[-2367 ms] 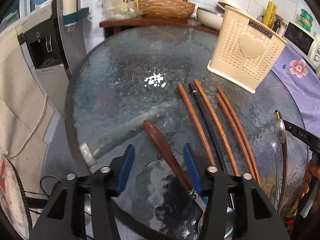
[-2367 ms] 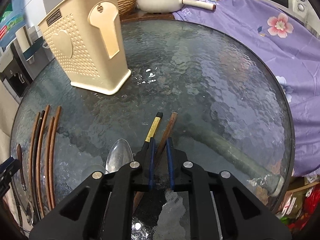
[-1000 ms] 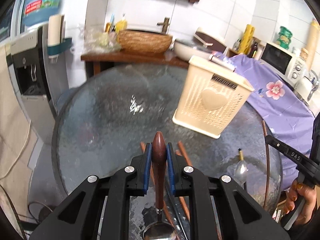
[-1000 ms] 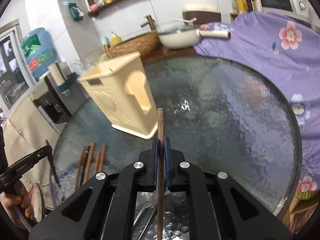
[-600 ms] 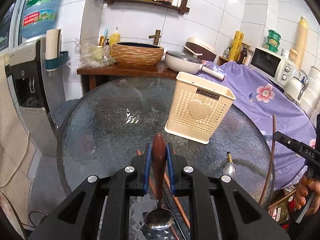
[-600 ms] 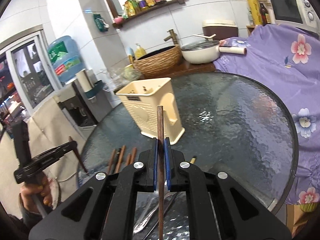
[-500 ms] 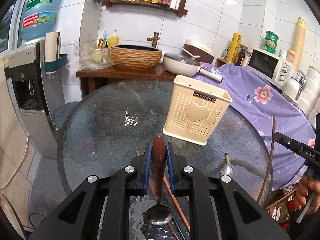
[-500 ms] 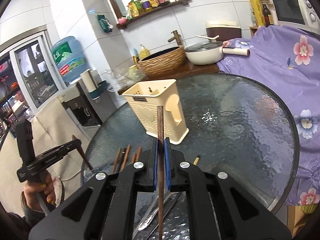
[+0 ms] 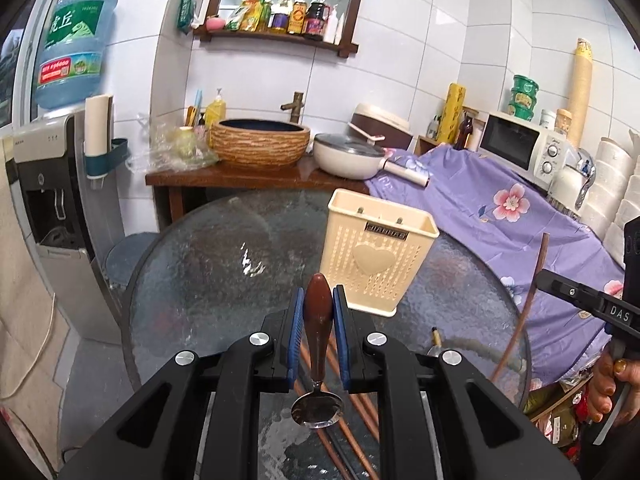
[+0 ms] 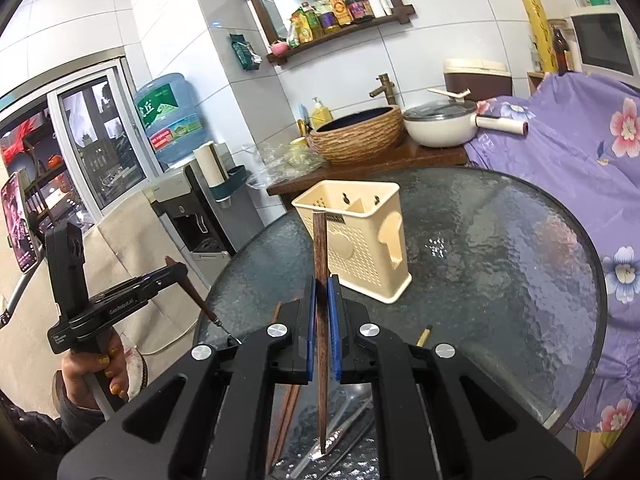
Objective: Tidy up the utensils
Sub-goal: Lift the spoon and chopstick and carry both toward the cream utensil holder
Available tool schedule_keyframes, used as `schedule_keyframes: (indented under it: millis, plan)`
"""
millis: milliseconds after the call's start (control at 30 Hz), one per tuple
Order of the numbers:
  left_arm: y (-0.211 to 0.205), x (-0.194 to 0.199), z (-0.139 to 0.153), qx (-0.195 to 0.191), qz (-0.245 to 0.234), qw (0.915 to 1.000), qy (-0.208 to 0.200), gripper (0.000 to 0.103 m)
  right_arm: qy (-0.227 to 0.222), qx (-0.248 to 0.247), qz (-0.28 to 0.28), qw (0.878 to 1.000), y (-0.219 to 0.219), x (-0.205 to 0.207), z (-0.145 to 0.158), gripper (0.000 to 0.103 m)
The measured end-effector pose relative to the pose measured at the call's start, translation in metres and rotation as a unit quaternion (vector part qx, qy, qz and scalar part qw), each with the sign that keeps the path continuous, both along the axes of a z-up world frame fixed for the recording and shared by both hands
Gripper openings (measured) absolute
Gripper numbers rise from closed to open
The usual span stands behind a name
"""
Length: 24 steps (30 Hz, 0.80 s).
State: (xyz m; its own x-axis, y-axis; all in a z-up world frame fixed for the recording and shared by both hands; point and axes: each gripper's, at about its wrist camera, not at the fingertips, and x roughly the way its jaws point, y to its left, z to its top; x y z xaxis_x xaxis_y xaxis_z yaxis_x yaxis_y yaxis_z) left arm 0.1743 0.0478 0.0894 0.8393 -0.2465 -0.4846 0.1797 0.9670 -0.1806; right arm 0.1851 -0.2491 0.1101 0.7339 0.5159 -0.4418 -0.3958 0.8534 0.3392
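Above the round glass table point(image 9: 192, 280), my left gripper point(image 9: 318, 320) is clamped on a wooden-handled spoon point(image 9: 318, 316), my right gripper point(image 10: 321, 312) on one chopstick point(image 10: 320, 264). Ahead stands the cream holder point(image 10: 360, 248). Either utensil could pivot and miss its compartment.
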Motion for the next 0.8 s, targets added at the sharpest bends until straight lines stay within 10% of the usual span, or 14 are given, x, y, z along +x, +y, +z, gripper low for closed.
schedule_keyframes:
  millis: [800]
  plan:
    - [-0.047,0.131,0.136,-0.038,0.018,0.9930,-0.110,0.014,-0.153,-0.051,-0.067,0.985,0.034,0.098,0.163,0.007]
